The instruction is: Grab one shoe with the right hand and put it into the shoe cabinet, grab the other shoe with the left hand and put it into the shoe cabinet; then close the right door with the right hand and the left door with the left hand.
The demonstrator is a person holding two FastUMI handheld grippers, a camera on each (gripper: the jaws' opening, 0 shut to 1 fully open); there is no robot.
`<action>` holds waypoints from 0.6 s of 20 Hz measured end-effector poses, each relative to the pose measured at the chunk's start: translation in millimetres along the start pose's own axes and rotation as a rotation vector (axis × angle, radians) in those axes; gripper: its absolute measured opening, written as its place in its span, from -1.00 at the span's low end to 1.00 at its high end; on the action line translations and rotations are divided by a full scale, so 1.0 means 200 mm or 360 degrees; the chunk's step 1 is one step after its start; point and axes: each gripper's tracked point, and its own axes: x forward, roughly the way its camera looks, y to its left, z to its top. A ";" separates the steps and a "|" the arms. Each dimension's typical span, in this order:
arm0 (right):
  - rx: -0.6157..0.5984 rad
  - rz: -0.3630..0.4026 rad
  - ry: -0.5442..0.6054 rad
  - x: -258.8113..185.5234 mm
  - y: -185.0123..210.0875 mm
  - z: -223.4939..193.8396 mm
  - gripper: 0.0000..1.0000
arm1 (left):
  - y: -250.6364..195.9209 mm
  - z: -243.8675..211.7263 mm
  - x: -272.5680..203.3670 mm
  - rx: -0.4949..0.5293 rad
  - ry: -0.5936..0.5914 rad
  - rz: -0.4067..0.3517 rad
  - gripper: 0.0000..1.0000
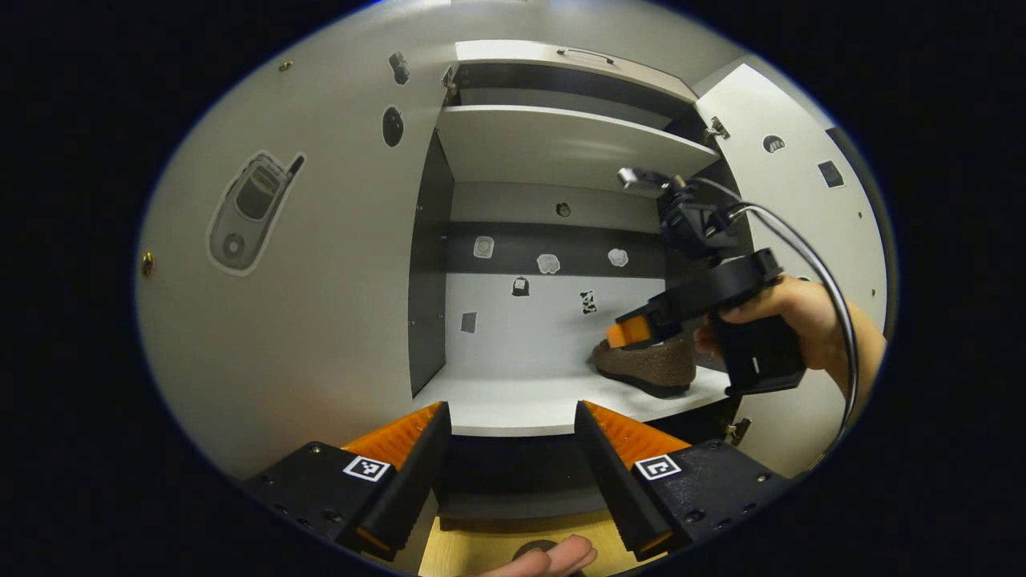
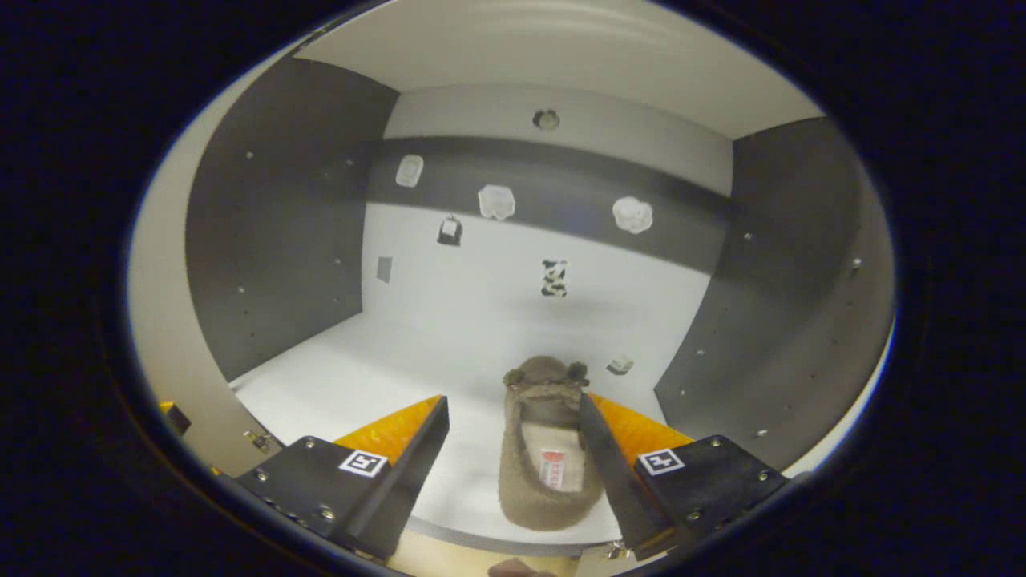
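Right gripper [image 2: 513,449] fingers spread wide, gripping nothing; shoe [image 2: 549,457] sitting on cabinet shelf [image 2: 361,377]. Looking soft, light imo, grab by heel rim. Left gripper [image 1: 513,457] hanging open, empty.

Shelf [image 2: 337,361] left of shoe [image 2: 545,465] (free)

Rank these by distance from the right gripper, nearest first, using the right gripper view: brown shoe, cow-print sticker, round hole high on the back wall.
1. Brown shoe: on the shelf, between the open fingers of the right gripper.
2. Cow-print sticker: mid back wall.
3. Round hole: high on the back wall, farthest.
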 end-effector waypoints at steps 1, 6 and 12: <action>0.0025 -0.0014 -0.0051 -0.09 -0.01 0.03 0.94 | -0.01 0.00 -0.01 -0.0005 -0.0002 -0.0002 0.90; 0.0109 -0.0063 -0.0345 -0.58 -0.06 0.15 0.97 | -0.09 -0.02 -0.04 -0.0017 0.0014 -0.0063 0.91; 0.0206 -0.0123 -0.0583 -1.07 -0.12 0.04 0.95 | -0.13 -0.12 -0.11 -0.0070 0.0116 -0.0079 0.92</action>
